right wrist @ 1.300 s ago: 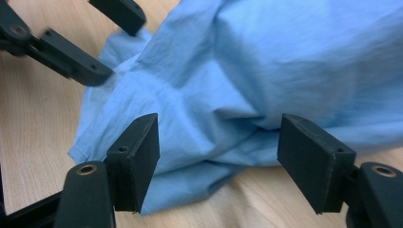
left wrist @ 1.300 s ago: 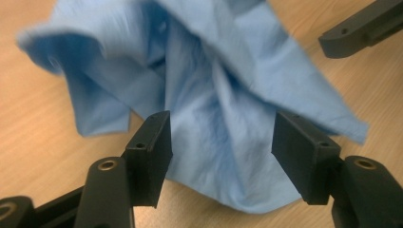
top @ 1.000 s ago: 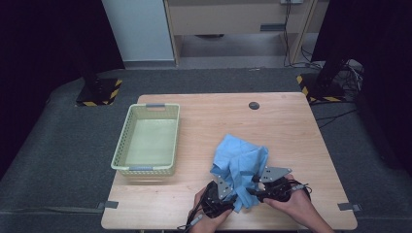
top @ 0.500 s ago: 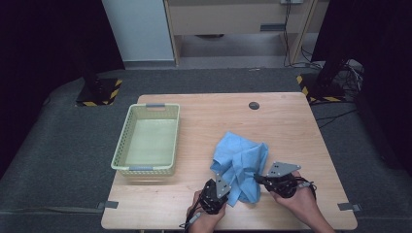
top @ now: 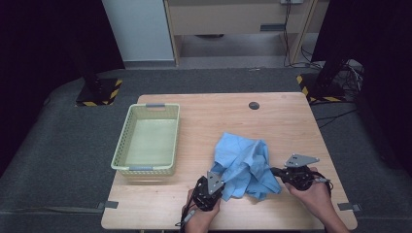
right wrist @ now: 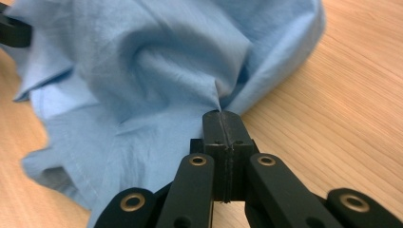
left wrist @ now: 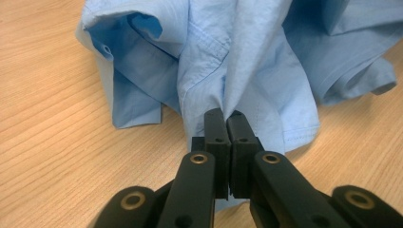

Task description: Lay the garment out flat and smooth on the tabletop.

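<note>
Two pinches are set on the blue shirt (top: 245,165), one per hand, and we record them first. Our left tongs (left wrist: 227,124) are clamped on a vertical fold of the cloth, the fabric rising straight out from between the pads, which puts the hold on a gathered ridge, not on a flat layer. Our right tongs (right wrist: 222,124) are likewise closed on a small peak of fabric, with creases fanning away from that point, so the cloth there looks drawn taut. In the high view the left tongs (top: 214,187) sit at the near left corner of the crumpled heap and the right tongs (top: 278,172) at its near right edge; we judge the two holds are placed well apart so that a spread or a lift would open the garment out, not drag it as a lump. The shirt itself lies bunched on the tabletop (top: 291,121), right of centre and toward the near edge, most of its bulk resting on the wood beyond the two grips. Further left stands a pale green basket (top: 127,145), well apart from the shirt; we take it as the likely destination. A small dark disc (top: 253,105) sits near the far edge, uninvolved.
</note>
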`<state>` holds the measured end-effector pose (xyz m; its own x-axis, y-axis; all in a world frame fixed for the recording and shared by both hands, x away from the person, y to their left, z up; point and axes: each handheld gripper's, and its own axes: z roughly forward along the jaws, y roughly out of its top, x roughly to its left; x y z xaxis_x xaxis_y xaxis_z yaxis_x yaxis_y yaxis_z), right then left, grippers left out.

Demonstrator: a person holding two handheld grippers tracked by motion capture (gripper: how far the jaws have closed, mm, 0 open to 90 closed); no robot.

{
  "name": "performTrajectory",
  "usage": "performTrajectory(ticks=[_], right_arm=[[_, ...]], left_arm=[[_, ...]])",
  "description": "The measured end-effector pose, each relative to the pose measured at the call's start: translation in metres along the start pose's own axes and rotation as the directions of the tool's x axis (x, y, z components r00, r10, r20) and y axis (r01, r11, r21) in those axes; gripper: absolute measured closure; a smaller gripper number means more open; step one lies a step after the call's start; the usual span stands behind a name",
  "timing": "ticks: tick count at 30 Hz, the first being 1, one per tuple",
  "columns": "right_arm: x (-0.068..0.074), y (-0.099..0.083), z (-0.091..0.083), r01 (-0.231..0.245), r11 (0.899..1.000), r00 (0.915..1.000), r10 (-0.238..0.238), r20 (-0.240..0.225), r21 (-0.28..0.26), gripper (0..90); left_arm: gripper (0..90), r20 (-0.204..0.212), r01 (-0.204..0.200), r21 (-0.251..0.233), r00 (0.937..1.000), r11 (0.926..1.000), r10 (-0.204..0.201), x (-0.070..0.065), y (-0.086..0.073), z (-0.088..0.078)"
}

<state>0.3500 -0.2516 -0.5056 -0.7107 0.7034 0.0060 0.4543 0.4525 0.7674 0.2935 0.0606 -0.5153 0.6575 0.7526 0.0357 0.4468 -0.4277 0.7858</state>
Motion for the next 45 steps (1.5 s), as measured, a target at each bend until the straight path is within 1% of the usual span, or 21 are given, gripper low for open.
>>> performTrajectory(ticks=[5,9,11,14,15,16,18,20,24,26,28,30,31,34,35,36,37,40,41,43,45], right_arm=[[-0.006,-0.004,0.001,-0.019,1.000,0.9996,0.019,0.019,0.021,90.0],[-0.010,-0.005,0.000,-0.030,0.999,0.9990,0.029,0.033,0.032,90.0],[-0.012,-0.007,0.000,-0.039,0.998,0.9987,0.037,0.035,0.044,90.0],[-0.014,-0.009,0.001,-0.038,0.997,0.9985,0.035,0.042,0.063,90.0],[-0.015,-0.010,0.001,-0.042,0.998,0.9984,0.039,0.041,0.056,87.6],[-0.015,-0.009,-0.001,-0.052,0.998,0.9978,0.050,0.044,0.047,81.4],[-0.014,-0.007,-0.006,-0.055,0.998,0.9972,0.054,0.052,0.025,70.0],[-0.013,-0.004,-0.011,-0.045,0.999,0.9979,0.045,0.047,0.015,51.8],[-0.010,-0.002,-0.016,-0.006,1.000,0.9998,0.006,0.021,0.008,39.9],[-0.007,0.001,-0.018,0.006,1.000,1.0000,-0.006,0.007,-0.008,33.7],[-0.002,0.005,-0.019,0.030,0.999,0.9995,-0.030,-0.004,-0.025,28.5],[0.006,0.011,-0.020,0.070,0.996,0.9974,-0.070,-0.014,-0.046,21.4],[0.009,0.013,-0.019,0.085,0.995,0.9962,-0.086,-0.016,-0.053,19.3],[0.020,0.019,-0.018,0.117,0.991,0.9915,-0.121,-0.048,-0.071,14.0],[0.020,0.019,-0.018,0.117,0.991,0.9915,-0.121,-0.048,-0.071,14.0],[0.023,0.020,-0.017,0.127,0.989,0.9896,-0.132,-0.058,-0.074,12.7],[0.029,0.021,-0.015,0.149,0.985,0.9852,-0.155,-0.074,-0.082,12.0],[0.033,0.023,-0.012,0.151,0.984,0.9838,-0.159,-0.083,-0.090,13.0],[0.035,0.024,-0.011,0.153,0.984,0.9834,-0.161,-0.084,-0.094,15.6],[0.037,0.025,-0.010,0.154,0.983,0.9834,-0.163,-0.080,-0.101,16.9],[0.039,0.028,-0.011,0.159,0.980,0.9826,-0.169,-0.078,-0.119,25.1]], left_arm=[[89.5,0.000,-0.002,0.002,1.0000,1.0000,0.002,0.000,0.000,0.000],[89.5,-0.005,0.007,-0.004,1.0000,1.0000,-0.007,0.002,0.000,-0.002],[89.5,-0.001,0.009,-0.003,1.0000,0.9999,-0.009,0.003,0.000,-0.001],[89.4,0.008,0.003,0.001,1.0000,1.0000,-0.003,0.000,0.000,0.000],[89.4,0.009,0.001,-0.002,1.0000,1.0000,-0.001,-0.001,0.000,0.000],[89.3,0.009,-0.003,-0.003,1.0000,1.0000,0.003,-0.002,0.001,-0.001],[89.3,0.012,-0.007,-0.006,0.9999,1.0000,0.008,-0.004,0.002,-0.001],[89.3,0.011,-0.008,-0.007,0.9999,0.9999,0.008,-0.005,0.001,0.000],[89.3,0.011,-0.003,-0.021,0.9999,0.9998,0.004,-0.006,0.002,-0.002],[89.3,0.014,-0.006,-0.029,0.9999,0.9995,0.007,-0.007,0.003,-0.004],[89.2,0.021,-0.008,-0.036,0.9997,0.9993,0.009,-0.009,0.004,-0.006],[89.1,0.025,-0.021,-0.038,0.9994,0.9991,0.022,-0.013,0.005,-0.008],[89.2,0.027,-0.020,-0.041,0.9994,0.9989,0.022,-0.014,0.005,-0.008],[89.1,0.033,-0.025,-0.043,0.9991,0.9988,0.027,-0.017,0.006,-0.008],[89.1,0.033,-0.025,-0.043,0.9991,0.9988,0.027,-0.017,0.006,-0.008],[89.1,0.036,-0.028,-0.043,0.9989,0.9987,0.029,-0.018,0.007,-0.008],[89.1,0.041,-0.037,-0.038,0.9984,0.9986,0.039,-0.021,0.007,-0.007],[89.0,0.045,-0.046,-0.036,0.9979,0.9983,0.048,-0.024,0.007,-0.006],[89.0,0.045,-0.051,-0.033,0.9976,0.9982,0.052,-0.024,0.008,-0.006],[89.0,0.049,-0.053,-0.033,0.9973,0.9980,0.055,-0.026,0.008,-0.006],[89.0,0.054,-0.056,-0.032,0.9969,0.9979,0.057,-0.027,0.008,-0.005]])
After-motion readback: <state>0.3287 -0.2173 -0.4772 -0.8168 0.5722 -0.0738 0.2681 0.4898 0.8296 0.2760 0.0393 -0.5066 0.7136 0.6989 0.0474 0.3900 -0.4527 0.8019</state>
